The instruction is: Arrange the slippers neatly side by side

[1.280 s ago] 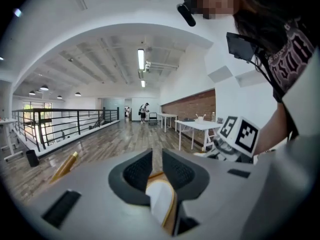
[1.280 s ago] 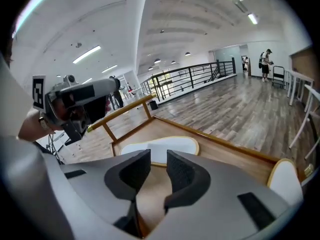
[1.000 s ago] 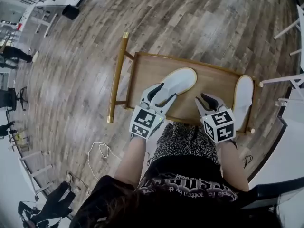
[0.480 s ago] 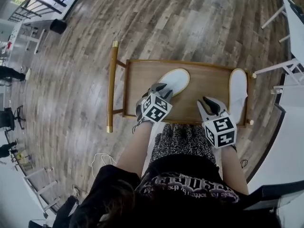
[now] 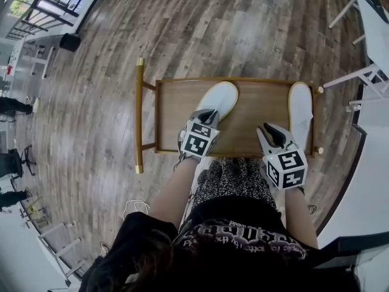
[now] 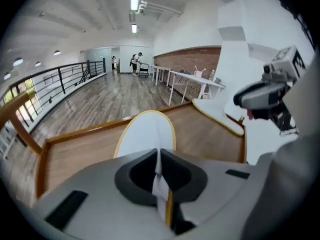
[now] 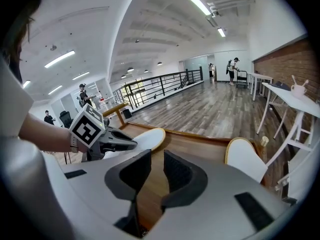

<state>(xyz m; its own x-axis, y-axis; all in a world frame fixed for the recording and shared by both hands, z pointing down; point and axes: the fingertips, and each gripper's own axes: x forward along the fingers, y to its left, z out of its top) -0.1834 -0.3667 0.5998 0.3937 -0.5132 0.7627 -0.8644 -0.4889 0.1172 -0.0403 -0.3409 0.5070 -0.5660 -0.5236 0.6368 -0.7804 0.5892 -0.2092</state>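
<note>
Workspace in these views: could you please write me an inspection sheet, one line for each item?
Surface: wooden tray with raised rim and side handle, on plank floor.
Job's things: left slipper lies angled; right slipper lies along the tray's right rim; apart, not side by side.
Clutter: nothing seen.
Grippers: left hand-held gripper closing on left slipper's heel edge; right hand-held gripper jaws apart, closing slightly, nothing between.
Cables: white cable on floor.
Surroundings: white table legs, railing, distant people.

The left slipper [image 5: 217, 97] and the right slipper [image 5: 300, 111] are coloured white and edged with a thin yellow line. The tray [image 5: 176, 120] is coloured plain brown, and the floor [image 5: 243, 29] is striped in grey and brown.
</note>
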